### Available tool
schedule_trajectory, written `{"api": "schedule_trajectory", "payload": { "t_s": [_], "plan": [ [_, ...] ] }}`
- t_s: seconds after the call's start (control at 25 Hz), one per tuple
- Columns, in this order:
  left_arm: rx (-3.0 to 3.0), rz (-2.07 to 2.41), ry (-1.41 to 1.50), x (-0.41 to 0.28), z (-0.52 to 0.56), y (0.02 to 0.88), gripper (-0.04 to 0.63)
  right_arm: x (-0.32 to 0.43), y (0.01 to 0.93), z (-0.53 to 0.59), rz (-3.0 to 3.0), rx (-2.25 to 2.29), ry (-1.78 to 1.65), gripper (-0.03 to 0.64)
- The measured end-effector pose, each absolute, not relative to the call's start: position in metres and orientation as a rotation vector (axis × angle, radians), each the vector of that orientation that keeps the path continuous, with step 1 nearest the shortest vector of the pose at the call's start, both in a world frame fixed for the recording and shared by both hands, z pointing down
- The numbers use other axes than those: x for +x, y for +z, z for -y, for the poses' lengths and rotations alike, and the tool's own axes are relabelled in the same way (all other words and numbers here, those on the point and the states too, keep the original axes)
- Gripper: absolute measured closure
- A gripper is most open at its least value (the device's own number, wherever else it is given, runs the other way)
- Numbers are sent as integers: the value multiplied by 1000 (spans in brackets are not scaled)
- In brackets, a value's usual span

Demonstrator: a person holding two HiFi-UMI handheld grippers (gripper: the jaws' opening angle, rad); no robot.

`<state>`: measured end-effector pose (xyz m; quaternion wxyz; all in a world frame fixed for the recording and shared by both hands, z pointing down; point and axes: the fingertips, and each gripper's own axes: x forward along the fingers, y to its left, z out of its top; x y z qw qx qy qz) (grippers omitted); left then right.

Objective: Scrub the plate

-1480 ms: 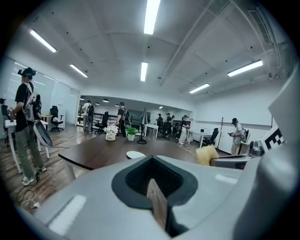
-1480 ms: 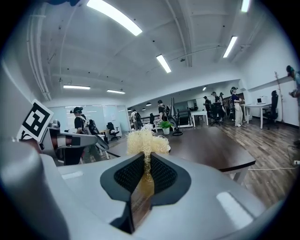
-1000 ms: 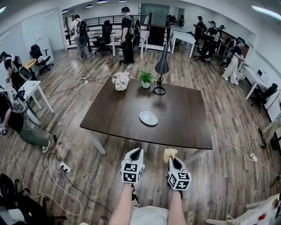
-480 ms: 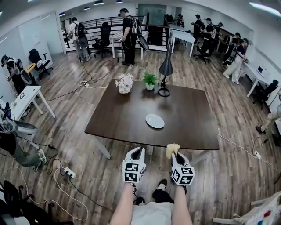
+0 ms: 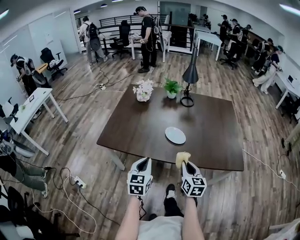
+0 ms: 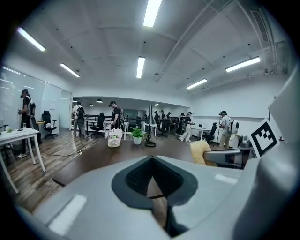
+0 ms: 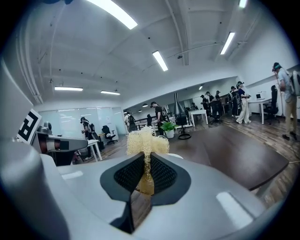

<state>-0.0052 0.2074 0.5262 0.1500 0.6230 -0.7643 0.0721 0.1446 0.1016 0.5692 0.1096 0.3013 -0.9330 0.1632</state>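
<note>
I hold a scrubber (image 5: 182, 157) pinched in my right gripper (image 5: 186, 164) jaws, ready for the plate (image 5: 175, 135) on the bench (image 5: 131, 124); my left gripper (image 5: 145, 161) jaws are pressed together, empty.

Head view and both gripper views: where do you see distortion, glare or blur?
Head view: fisheye bends the table edges; sharp. Left gripper view: black corners, ceiling lights blown white, left tool soft. Right gripper view: black corners; scrubber in the right tool sharp.
</note>
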Motion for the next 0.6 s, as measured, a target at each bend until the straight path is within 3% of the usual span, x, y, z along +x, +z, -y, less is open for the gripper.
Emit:
{"api": "schedule_trajectory", "payload": {
  "t_s": [0.6],
  "plan": [
    [1785, 2185, 168, -69, -69, 520, 595, 77, 557, 40, 2772, 890, 538, 554]
  ]
}}
